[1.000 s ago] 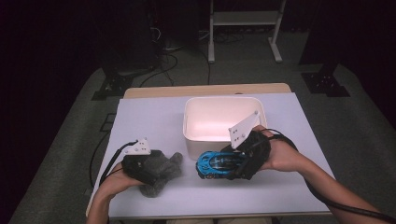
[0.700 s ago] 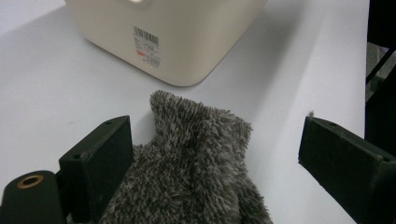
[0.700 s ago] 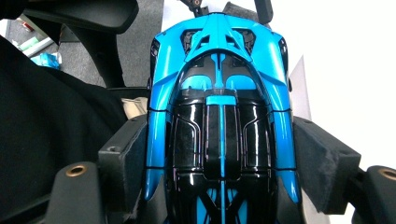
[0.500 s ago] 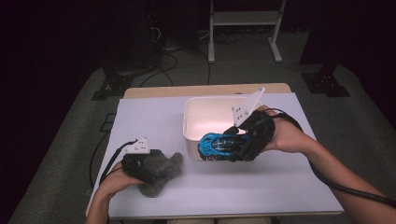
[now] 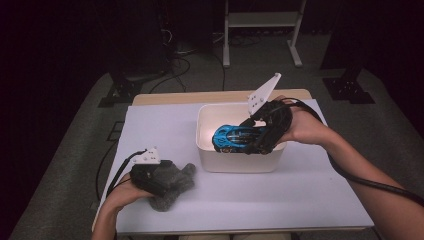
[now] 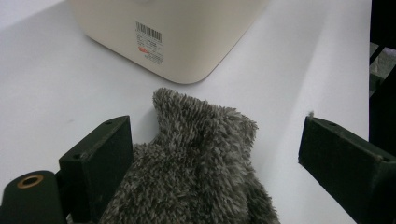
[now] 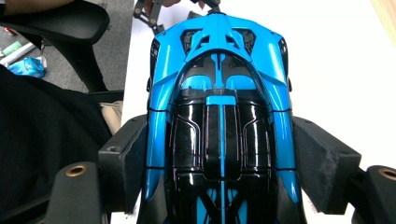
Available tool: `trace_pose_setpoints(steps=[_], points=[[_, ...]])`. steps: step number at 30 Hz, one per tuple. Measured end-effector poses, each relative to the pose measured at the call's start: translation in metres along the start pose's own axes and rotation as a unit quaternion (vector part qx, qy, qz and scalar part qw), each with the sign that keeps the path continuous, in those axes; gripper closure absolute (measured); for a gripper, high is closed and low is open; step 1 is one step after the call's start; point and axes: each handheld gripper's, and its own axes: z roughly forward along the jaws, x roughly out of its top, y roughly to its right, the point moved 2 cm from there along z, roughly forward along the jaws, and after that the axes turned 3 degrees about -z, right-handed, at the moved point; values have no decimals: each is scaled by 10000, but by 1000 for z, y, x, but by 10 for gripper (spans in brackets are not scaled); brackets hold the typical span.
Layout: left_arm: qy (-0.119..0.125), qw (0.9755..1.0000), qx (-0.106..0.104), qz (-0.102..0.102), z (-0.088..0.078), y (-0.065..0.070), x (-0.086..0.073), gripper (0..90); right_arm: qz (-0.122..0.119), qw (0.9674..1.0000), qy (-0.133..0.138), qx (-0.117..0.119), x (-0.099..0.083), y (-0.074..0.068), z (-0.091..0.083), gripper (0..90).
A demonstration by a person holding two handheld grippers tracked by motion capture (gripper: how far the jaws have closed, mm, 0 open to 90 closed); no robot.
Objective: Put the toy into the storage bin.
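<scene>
Right gripper [image 5: 250,142] clamps blue toy car [image 5: 235,137] across its width, long axis along the jaws, directly above white bin [image 5: 240,162]; left gripper [image 6: 215,154], jaws wide, straddles grey mitten [image 6: 196,172] on table

Glossy blue-black plastic toy car [image 7: 219,121]; fuzzy grey cloth [image 6: 196,172]; smooth cream plastic bin [image 5: 240,162].

Table brightly lit; surroundings dark (high view soft); car glossy
</scene>
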Motion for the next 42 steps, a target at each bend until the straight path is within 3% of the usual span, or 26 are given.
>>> trace_pose_setpoints(steps=[13, 27, 31, 42], points=[[5, 10000, 6, -13, -2, 1, -2, 97, 74, 10000, -9, -27, 1, 26, 4, 252], [19, 10000, 39, 23, -4, 2, 1, 97, 173, 9998, -10, 58, -3, 51, 21, 251], [7, 9999, 103, 28, -5, 4, 3, 76, 207, 9997, -67, 144, -7, 57, 31, 251], [-20, 9999, 170, 4, -8, 2, 0, 76, 238, 9992, -294, 110, -16, 70, 45, 251]])
